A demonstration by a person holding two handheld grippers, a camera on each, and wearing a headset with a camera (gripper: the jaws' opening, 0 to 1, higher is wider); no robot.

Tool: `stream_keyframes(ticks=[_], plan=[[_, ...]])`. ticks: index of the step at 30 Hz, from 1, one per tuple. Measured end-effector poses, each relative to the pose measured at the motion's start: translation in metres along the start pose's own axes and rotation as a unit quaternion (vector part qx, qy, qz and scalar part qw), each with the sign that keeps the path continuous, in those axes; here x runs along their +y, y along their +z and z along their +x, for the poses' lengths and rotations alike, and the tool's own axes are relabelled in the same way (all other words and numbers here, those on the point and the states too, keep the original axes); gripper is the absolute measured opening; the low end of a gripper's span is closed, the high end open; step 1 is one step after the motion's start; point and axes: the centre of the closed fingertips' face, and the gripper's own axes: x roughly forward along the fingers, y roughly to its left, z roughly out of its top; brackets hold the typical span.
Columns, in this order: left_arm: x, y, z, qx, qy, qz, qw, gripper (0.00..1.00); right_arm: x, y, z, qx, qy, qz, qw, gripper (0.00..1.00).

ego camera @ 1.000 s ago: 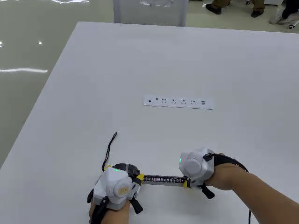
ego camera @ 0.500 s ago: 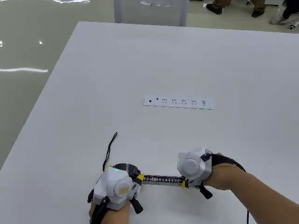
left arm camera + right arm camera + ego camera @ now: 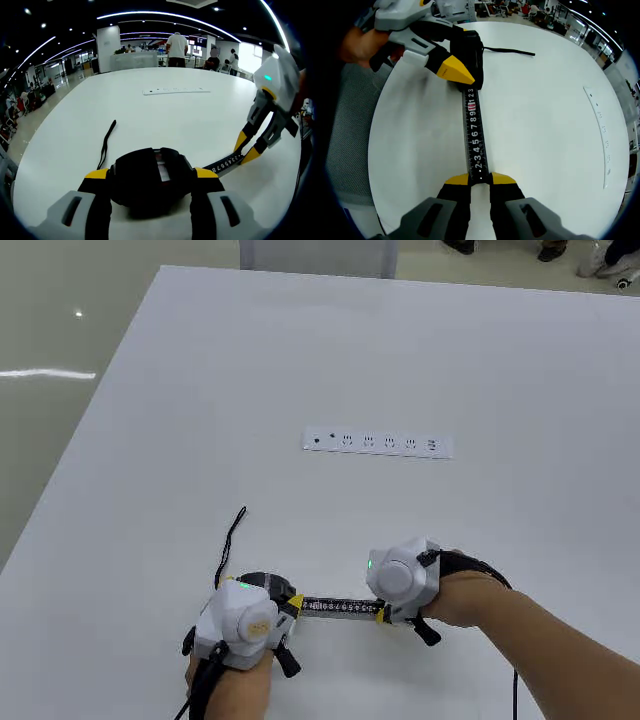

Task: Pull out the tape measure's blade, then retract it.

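Holding case (image 3: 472,55) on bench (image 3: 400,360): left tool (image 3: 151,175) clamped round it, right tool (image 3: 480,179) pinching blade (image 3: 474,135) tip, short length out; judged mid-pull or mid-return; next needs straight, level travel

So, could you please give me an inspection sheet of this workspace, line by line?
Surface: white table, smooth, no marks seen.
Job's things: black tape measure case on the table; blade drawn out a short way; black strap trailing from the case.
Clutter: white power strip mid-table, nothing plugged in.
Grippers: left gripper shut on the case; right gripper shut on the blade's end.
Cables: thin dark lead beside the right forearm.
Surroundings: glossy floor; people standing beyond the table.
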Motion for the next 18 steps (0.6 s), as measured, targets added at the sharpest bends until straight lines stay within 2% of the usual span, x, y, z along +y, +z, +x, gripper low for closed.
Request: stream_keyframes(ticks=[6, 11, 18], plan=[[0.0, 0.002, -0.002, 0.001, 0.0, 0.0, 1.0, 0.59, 0.0, 0.004, 0.001, -0.002, 0.002, 0.002, 1.0, 0.13], [0.002, -0.003, 0.004, 0.001, -0.001, -0.001, 1.0, 0.59, -0.001, 0.007, 0.002, -0.004, 0.0, -0.001, 1.0, 0.13], [0.003, -0.003, 0.004, 0.002, -0.004, -0.003, 1.0, 0.59, 0.002, 0.014, 0.004, -0.006, 0.0, -0.003, 1.0, 0.13]])
